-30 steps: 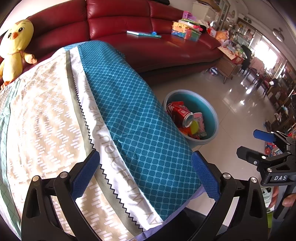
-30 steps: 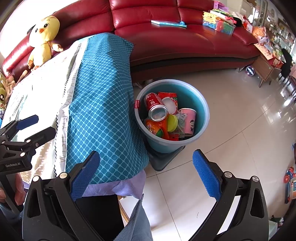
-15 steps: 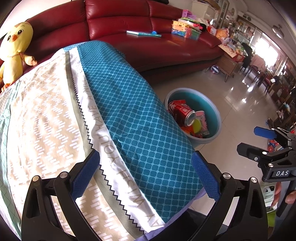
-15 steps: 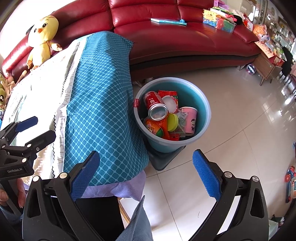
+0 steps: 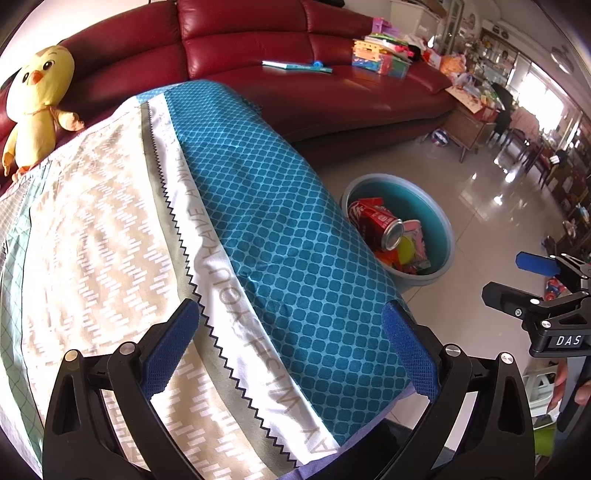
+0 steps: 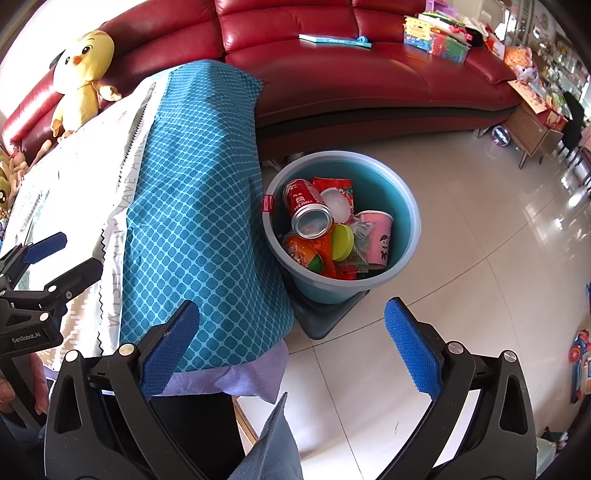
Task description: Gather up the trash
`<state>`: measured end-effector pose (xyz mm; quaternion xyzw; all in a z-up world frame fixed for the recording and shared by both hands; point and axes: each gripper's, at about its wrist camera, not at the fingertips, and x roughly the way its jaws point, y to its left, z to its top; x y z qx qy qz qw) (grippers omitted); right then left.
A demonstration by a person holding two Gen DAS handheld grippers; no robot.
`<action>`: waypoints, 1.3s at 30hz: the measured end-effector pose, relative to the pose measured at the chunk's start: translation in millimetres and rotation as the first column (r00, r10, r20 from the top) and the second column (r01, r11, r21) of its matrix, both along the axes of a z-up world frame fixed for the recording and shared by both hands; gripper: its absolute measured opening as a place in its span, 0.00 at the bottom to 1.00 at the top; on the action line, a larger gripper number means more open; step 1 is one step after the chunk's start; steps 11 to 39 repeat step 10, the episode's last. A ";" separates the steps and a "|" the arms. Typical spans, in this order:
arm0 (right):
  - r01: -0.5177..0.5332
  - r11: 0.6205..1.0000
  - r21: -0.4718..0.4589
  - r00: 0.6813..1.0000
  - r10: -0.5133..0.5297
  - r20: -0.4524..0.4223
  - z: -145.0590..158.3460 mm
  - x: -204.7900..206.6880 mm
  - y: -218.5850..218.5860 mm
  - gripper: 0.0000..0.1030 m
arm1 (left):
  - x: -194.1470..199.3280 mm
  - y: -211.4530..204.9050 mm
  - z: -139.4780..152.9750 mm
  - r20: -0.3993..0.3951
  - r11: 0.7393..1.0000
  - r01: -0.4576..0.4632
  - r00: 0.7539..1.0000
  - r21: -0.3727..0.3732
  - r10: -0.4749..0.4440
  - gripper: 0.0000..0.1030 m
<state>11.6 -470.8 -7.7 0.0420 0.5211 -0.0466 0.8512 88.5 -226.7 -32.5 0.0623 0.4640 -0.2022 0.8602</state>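
Note:
A blue-grey bin (image 6: 410,218) stands on the floor beside the table; it also shows in the left wrist view (image 5: 445,236). It holds a red soda can (image 6: 306,206), a pink cup (image 6: 376,236), a yellow lid (image 6: 341,242), an orange packet (image 6: 306,253) and a red wrapper (image 6: 332,184). My left gripper (image 5: 291,347) is open and empty over the table's near end. My right gripper (image 6: 291,343) is open and empty, above the floor in front of the bin. No trash shows on the table.
The table wears a teal and beige patterned cloth (image 5: 236,206). A red leather sofa (image 6: 332,70) runs behind, with a yellow duck plush (image 5: 37,107), a book (image 6: 332,40) and toy boxes (image 6: 436,35). A wooden side table (image 6: 532,129) stands at the right on glossy tiles.
Both grippers have drifted slightly back and stayed open; the bin sits a little farther in both views. Nothing was picked up or let go.

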 end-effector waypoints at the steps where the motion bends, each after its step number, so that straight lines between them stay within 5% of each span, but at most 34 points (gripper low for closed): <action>1: 0.001 1.000 -0.001 1.000 -0.001 0.000 -0.6 0.0 -0.1 0.94 | 0.1 0.0 -0.4 0.000 1.000 -0.002 1.000 0.004 0.002 0.96; 39: 0.005 1.000 0.000 1.000 -0.005 0.001 -1.6 1.8 -3.4 0.94 | 1.9 3.0 -4.8 -0.034 1.000 -0.005 0.999 -0.004 0.005 0.96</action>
